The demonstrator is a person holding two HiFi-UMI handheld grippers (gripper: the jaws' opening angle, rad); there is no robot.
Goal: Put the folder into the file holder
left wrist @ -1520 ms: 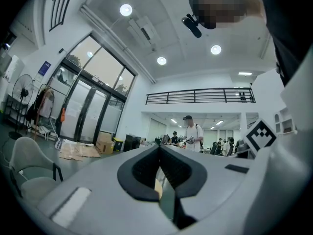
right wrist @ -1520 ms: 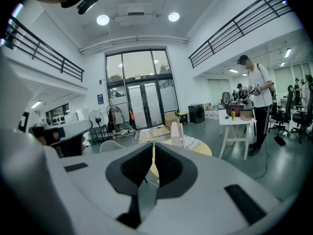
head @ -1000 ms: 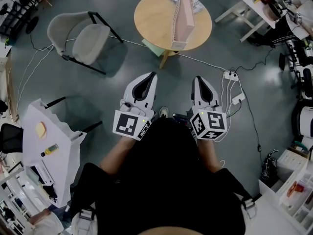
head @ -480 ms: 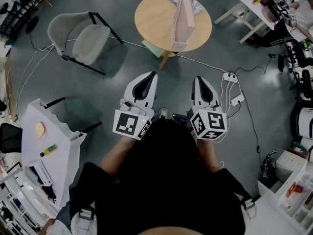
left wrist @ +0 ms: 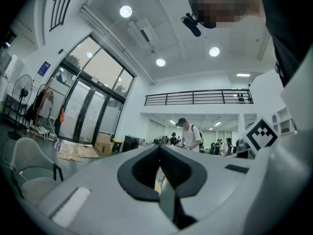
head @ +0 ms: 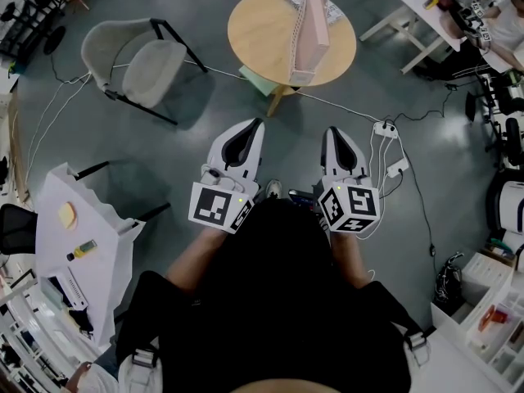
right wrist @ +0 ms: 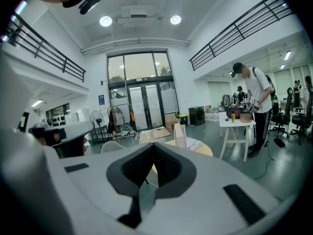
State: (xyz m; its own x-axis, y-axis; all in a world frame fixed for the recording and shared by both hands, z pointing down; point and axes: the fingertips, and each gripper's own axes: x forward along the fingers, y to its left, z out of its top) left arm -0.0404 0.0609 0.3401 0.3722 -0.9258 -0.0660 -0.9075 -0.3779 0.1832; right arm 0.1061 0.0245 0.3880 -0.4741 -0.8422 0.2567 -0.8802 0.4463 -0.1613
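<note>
The left gripper (head: 255,124) and the right gripper (head: 331,131), white plastic tongs each carrying a black-and-white marker cube, are held side by side in front of the person's black-clad body. They point out over the grey floor. In each gripper's own view the dark-padded jaws meet at the tips with nothing between them, so both tongs are closed and empty.

Just beyond the right gripper, a white power strip (head: 386,127) lies on the floor with cables trailing from it. Further off, well apart from both grippers, stands a round light-wood table (head: 254,31). An upright pink-and-white file holder (head: 309,31) stands on its right half, and a flat printed sheaf (head: 332,8) lies just beside it at the far edge. Whether the folder is inside the file holder cannot be made out. To the left of the table is a grey shell chair with a black frame (head: 139,64).
</note>
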